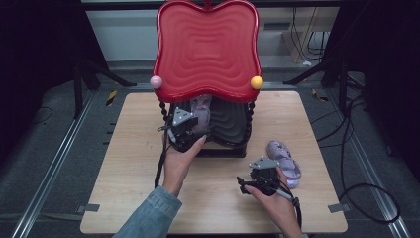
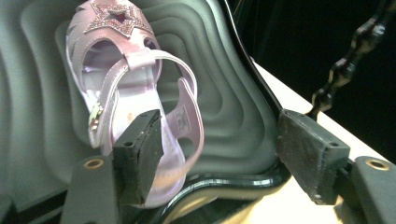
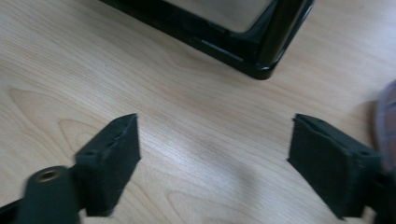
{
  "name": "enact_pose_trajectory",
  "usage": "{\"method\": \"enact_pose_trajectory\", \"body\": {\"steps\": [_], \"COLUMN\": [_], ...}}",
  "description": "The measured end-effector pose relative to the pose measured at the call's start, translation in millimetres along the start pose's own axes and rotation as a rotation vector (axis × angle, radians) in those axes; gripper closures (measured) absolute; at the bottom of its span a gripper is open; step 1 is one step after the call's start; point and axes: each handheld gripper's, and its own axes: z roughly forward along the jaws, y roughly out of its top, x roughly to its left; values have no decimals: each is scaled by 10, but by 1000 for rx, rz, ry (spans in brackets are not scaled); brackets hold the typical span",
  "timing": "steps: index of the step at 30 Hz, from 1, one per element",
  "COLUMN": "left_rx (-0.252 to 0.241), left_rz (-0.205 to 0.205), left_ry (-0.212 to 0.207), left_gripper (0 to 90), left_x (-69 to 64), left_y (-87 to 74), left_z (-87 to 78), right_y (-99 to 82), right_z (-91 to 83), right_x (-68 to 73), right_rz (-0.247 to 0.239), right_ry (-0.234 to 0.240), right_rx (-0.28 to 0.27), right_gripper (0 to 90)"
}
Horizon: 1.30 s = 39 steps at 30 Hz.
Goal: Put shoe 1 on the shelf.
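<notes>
On the wooden table (image 1: 129,163), your left gripper (image 2: 219,158) gapes beside the lilac sandal (image 2: 135,93); your right gripper (image 3: 215,163) gapes empty. Its label is unreadable.

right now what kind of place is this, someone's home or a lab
Most likely a lab or recording setup, not a home: a bare wooden table on a dark floor, loose cables trailing around it, and metal rails alongside. A two-tier shoe rack and lilac sandals look staged.
</notes>
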Motion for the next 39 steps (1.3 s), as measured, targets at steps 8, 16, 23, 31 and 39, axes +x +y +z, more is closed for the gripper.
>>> {"method": "enact_pose_trajectory", "body": {"steps": [8, 16, 23, 31, 39], "left_rx": [37, 71, 82, 86, 107], "left_rz": [29, 29, 19, -8, -43], "left_ry": [-28, -35, -12, 81, 158], "left_gripper": [200, 148, 121, 112, 109], "left_x": [19, 151, 318, 681, 1116], "left_y": [-155, -344, -498, -738, -982], "left_z": [-279, -542, -707, -823, -889], "right_y": [146, 231, 263, 201, 158], "right_z": [-317, -531, -648, -728, -795], "right_x": [-184, -489, -723, -957, -1118], "right_rz": [-2, 21, 39, 70, 105], "right_ry": [-13, -32, -64, -89, -101], "right_rx": [-12, -8, 11, 51, 93], "right_gripper": [391, 495, 534, 598, 618]}}
